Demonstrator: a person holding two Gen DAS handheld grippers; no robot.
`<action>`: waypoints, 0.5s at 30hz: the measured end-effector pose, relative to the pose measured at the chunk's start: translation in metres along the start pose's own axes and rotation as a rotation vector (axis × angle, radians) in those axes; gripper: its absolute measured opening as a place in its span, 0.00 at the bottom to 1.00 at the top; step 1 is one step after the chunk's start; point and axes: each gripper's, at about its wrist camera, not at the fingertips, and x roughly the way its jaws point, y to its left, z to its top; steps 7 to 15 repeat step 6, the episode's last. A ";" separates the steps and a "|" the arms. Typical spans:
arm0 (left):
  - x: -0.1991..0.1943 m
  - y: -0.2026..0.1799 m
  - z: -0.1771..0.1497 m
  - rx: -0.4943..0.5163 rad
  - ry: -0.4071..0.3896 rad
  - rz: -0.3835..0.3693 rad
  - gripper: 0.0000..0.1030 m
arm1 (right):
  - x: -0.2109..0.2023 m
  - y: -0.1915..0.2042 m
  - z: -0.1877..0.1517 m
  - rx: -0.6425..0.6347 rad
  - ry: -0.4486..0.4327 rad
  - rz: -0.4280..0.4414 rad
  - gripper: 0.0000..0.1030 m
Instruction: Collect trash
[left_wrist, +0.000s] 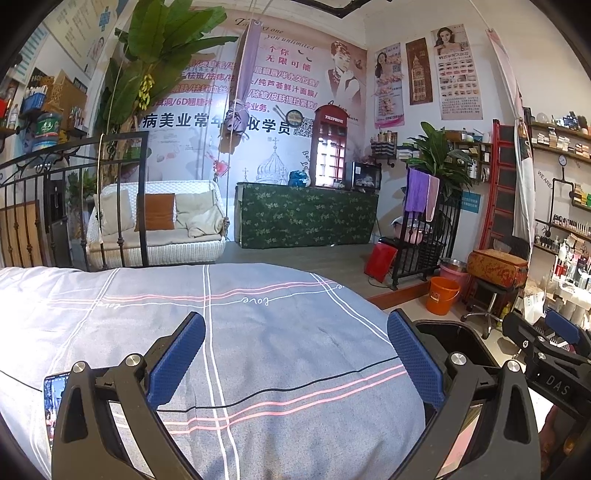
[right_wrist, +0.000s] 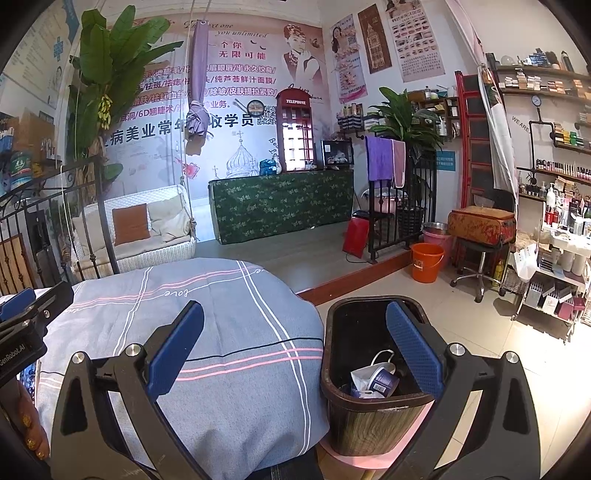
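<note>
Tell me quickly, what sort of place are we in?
Likely a beauty salon: eyebrow chart poster, shelves of cosmetics, and a treatment bed under a grey cover.

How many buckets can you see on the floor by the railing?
2. An orange bucket stands on the tiled floor at the step's edge; a pink bucket with a metal basin on top sits right behind it. Others may be hidden behind the railing.

A poster-covered wall (left_wrist: 295, 92) backs a white swing sofa (left_wrist: 159, 221), green-clothed counter (left_wrist: 306, 216) and tiled floor (right_wrist: 461, 314).
</note>
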 end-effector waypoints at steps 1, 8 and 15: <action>0.000 0.000 0.000 -0.003 0.003 0.001 0.95 | 0.000 0.000 0.000 0.001 0.002 0.000 0.95; 0.001 0.002 0.000 -0.007 0.013 0.003 0.95 | 0.001 0.000 0.000 0.004 0.002 0.000 0.95; 0.001 0.002 0.000 -0.007 0.013 0.003 0.95 | 0.001 0.000 0.000 0.004 0.002 0.000 0.95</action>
